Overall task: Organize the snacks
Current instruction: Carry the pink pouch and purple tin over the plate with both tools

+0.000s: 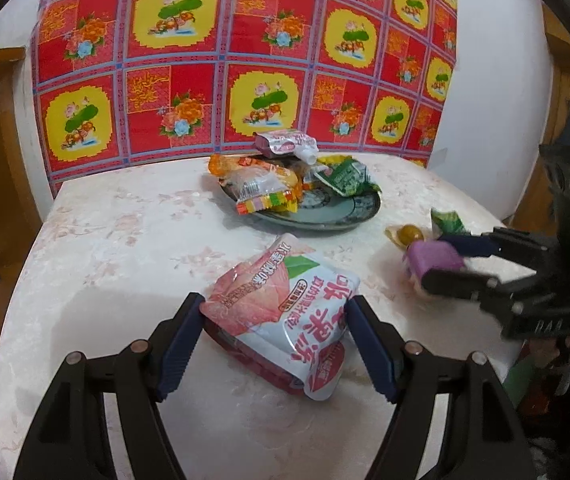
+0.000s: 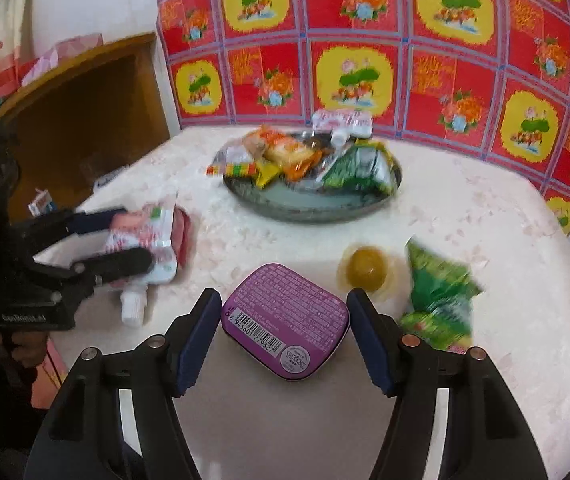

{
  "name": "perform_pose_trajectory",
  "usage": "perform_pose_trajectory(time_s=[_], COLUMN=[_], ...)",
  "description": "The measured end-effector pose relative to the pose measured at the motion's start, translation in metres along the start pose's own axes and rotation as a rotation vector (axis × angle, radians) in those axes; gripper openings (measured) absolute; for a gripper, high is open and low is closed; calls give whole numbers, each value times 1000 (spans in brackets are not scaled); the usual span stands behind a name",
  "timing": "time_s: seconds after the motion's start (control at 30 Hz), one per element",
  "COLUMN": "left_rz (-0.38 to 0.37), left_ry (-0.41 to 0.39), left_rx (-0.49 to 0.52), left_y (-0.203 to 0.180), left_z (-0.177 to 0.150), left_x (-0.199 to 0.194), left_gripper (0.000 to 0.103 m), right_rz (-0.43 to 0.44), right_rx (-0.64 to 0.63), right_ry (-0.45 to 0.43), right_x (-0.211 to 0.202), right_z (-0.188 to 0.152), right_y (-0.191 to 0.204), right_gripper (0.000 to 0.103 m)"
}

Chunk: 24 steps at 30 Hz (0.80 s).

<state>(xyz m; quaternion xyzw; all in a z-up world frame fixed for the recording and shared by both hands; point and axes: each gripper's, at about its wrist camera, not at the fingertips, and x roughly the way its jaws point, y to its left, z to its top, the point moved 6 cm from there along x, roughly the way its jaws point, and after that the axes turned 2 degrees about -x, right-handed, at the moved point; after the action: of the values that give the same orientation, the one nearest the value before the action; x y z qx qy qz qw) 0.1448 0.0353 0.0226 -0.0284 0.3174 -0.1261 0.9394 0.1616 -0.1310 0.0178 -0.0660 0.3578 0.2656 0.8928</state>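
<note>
While two hand-held claws work a round table (image 1: 133,240) of snacks, each has a packet squarely between its fingers. The left gripper (image 1: 277,332) stands wide around a pink spouted pouch (image 1: 281,312); its pads meet the pouch's two sides, and the pouch appears gripped, though it rests on the tabletop. The pouch's long axis runs slantwise away from the claw. The right gripper (image 2: 285,324) frames a purple tin (image 2: 287,320), barcode side up. Its left pad touches the tin's edge, while a thin gap seems to remain at the right pad, so the hold looks unfinished.

Straight ahead of both claws, well apart from them, sits the dark plate (image 1: 349,212) already heaped with wrappers. Just beyond the right claw's right finger lie a yellow jelly cup (image 2: 367,270) and a green packet (image 2: 439,300), both nearer that hand than the left. The likely next move carries each item forward to the plate.
</note>
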Motion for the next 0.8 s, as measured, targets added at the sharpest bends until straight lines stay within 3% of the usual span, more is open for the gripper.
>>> perform_pose_trajectory(time_s=[0.13, 0.27, 0.47, 0.63, 0.73, 0.8], left_rz=[-28, 63, 101, 77, 75, 19], left_ry=[-17, -7, -9, 25, -8, -46], left_rx=[-19, 43, 62, 21, 46, 30], left_y=[-2, 1, 13, 23, 21, 21], left_z=[23, 66, 118, 139, 143, 142], left_x=[-13, -16, 17, 56, 70, 77], left_gripper=[76, 76, 76, 76, 76, 76], right_rz=[8, -15, -47, -28, 3, 39], right_rx=[7, -19, -35, -74, -97, -111], right_ry=[-50, -74, -69, -46, -57, -77], right_x=[-14, -10, 14, 38, 46, 51], right_z=[22, 52, 93, 117, 127, 130], right_y=[-15, -32, -59, -65, -61, -57], right_gripper=[66, 67, 67, 67, 67, 67])
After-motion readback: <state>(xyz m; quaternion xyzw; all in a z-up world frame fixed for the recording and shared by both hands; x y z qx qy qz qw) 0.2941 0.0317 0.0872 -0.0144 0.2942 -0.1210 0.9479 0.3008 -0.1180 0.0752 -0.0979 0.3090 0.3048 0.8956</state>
